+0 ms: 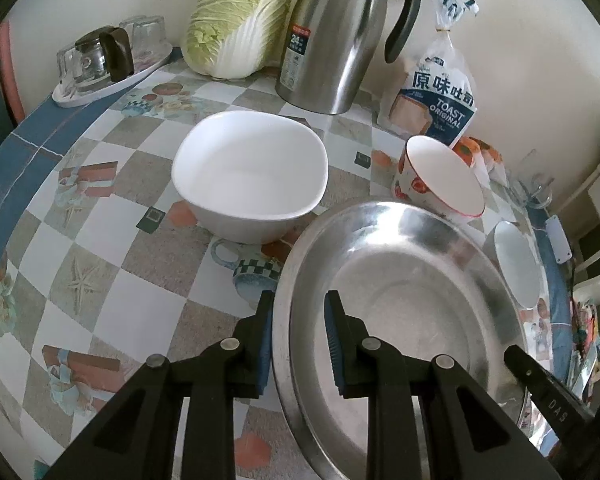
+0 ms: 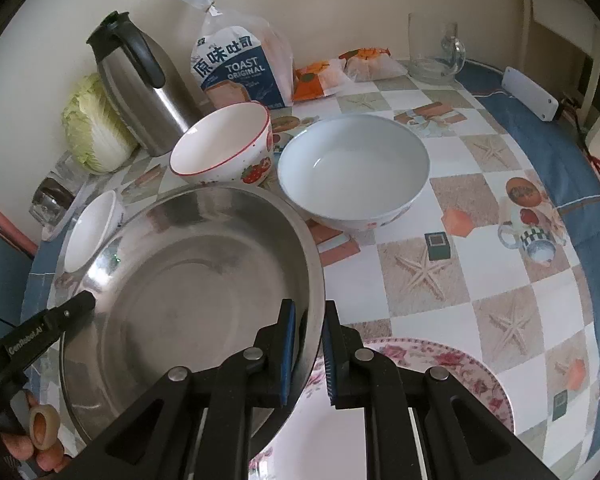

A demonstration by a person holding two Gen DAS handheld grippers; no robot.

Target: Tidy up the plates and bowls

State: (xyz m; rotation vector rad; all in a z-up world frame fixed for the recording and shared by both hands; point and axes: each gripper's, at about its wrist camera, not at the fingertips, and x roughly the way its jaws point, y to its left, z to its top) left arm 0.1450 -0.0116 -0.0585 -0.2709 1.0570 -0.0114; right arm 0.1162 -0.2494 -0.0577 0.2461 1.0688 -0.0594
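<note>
While tilted off level, steel basin (image 2: 188, 280) between fingers (image 2: 288, 344).

Right gripper (image 2: 309, 354) clamps the steel basin's (image 2: 188, 292) rim above a floral plate (image 2: 452, 364); the left gripper (image 2: 82, 304), apparently gripping, meets its far rim.

steel basin (image 2: 188, 280): on patterned surface (image 2: 480, 280), partly over floral plate (image 2: 440, 364) | strawberry-print bowl (image 2: 224, 148): behind basin | round white bowl (image 2: 354, 168): right of it | steel jug (image 2: 136, 88): behind, against wall
</note>
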